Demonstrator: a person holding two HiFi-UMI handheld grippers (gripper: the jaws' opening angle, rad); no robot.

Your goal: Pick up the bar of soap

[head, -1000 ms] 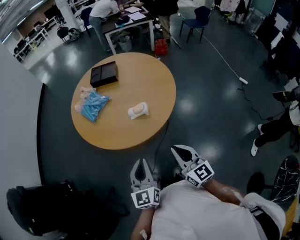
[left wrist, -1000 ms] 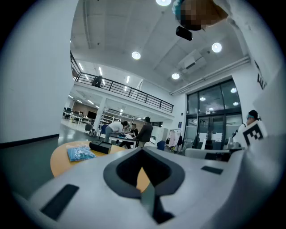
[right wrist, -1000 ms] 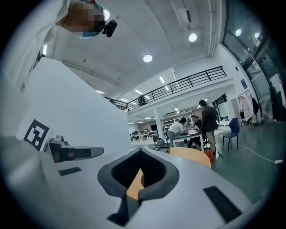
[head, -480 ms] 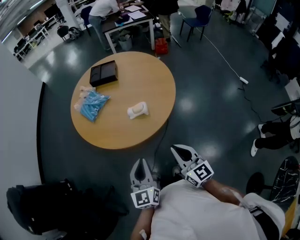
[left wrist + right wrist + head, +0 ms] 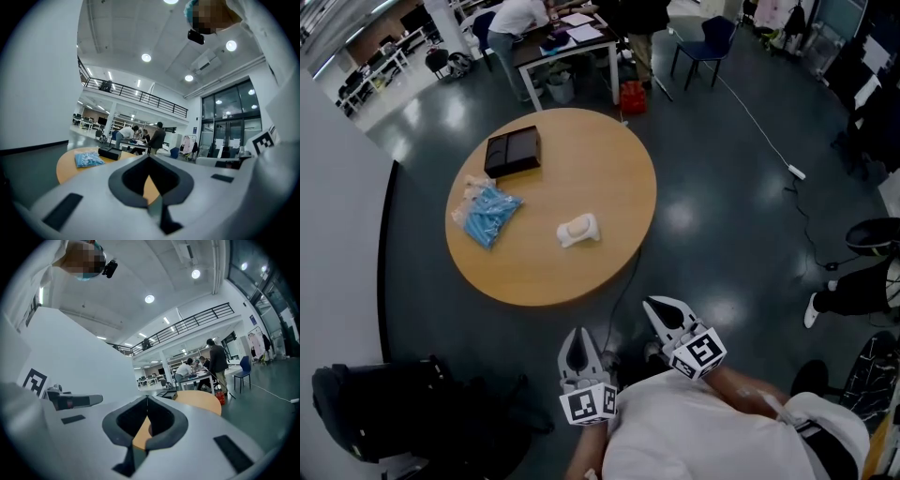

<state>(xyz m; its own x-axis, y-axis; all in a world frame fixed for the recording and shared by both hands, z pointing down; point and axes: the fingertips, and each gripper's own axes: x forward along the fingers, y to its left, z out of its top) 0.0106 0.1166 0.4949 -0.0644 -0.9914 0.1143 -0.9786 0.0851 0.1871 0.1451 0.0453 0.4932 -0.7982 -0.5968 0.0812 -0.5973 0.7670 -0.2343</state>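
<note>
The bar of soap (image 5: 578,230), cream-white in a pale wrapper, lies near the middle of the round wooden table (image 5: 609,178). Both grippers are held low against the person's body, well short of the table's near edge. My left gripper (image 5: 577,343) points toward the table with its jaws together and nothing in them. My right gripper (image 5: 659,308) is beside it, also shut and empty. The left gripper view shows the table (image 5: 65,161) far ahead over the closed jaws, and the right gripper view shows the table (image 5: 199,400) likewise.
A black flat box (image 5: 513,151) sits at the table's far side and a blue plastic packet (image 5: 487,213) at its left. A black bag (image 5: 384,412) lies on the floor at lower left. People stand at a desk (image 5: 567,37) beyond the table.
The head view has shifted slightly, so the table sits a little lower and to the right in the frame. Both grippers stay shut near the body.
</note>
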